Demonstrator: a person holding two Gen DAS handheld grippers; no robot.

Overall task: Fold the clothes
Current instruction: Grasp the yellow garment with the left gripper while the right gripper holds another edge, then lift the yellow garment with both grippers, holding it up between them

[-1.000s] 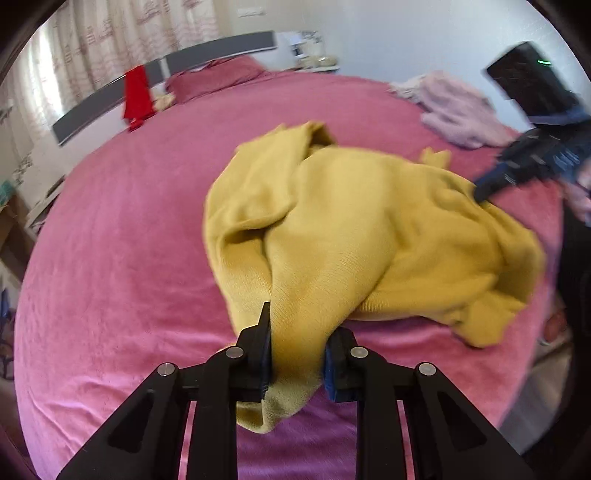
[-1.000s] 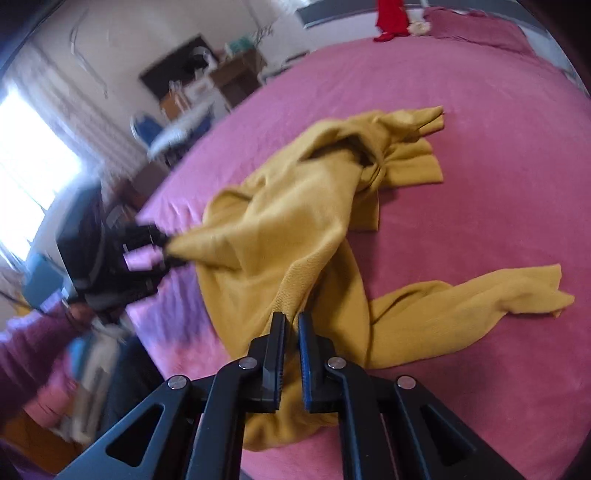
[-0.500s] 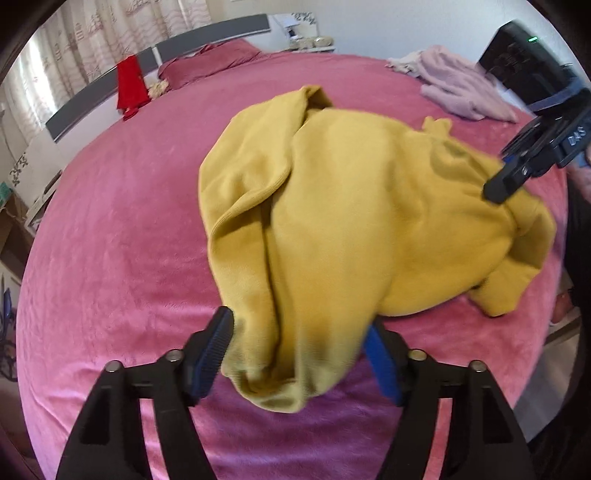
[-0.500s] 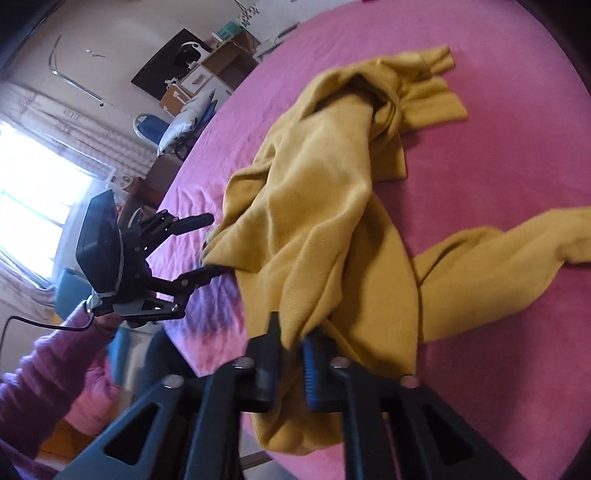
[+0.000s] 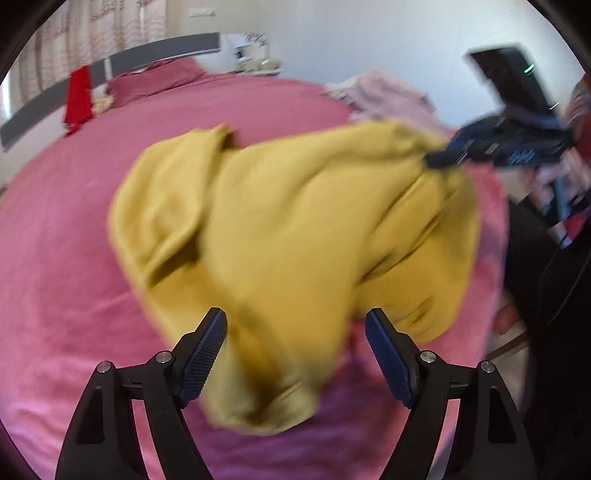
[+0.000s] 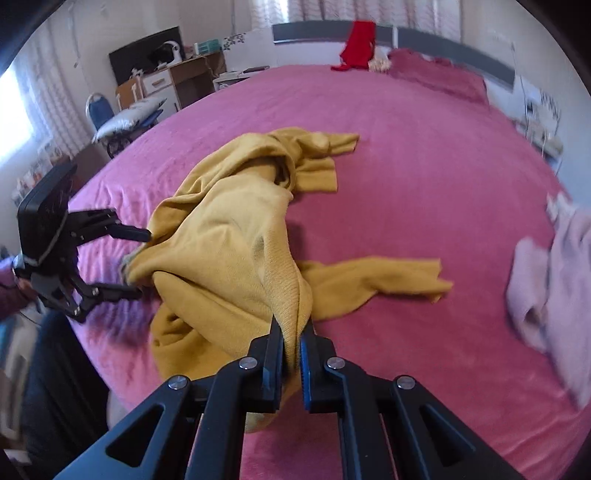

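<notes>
Left hand-held gripper now off yellow garment.

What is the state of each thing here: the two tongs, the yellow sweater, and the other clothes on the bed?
Left tongs: open, jaws wide apart, holding nothing.
Right tongs: shut on the yellow sweater.
Yellow sweater: crumpled, unfolded, one sleeve spread flat on the bed.
Pale pink garment: rumpled heap, unfolded.
Red garment: hanging over the headboard.
</notes>
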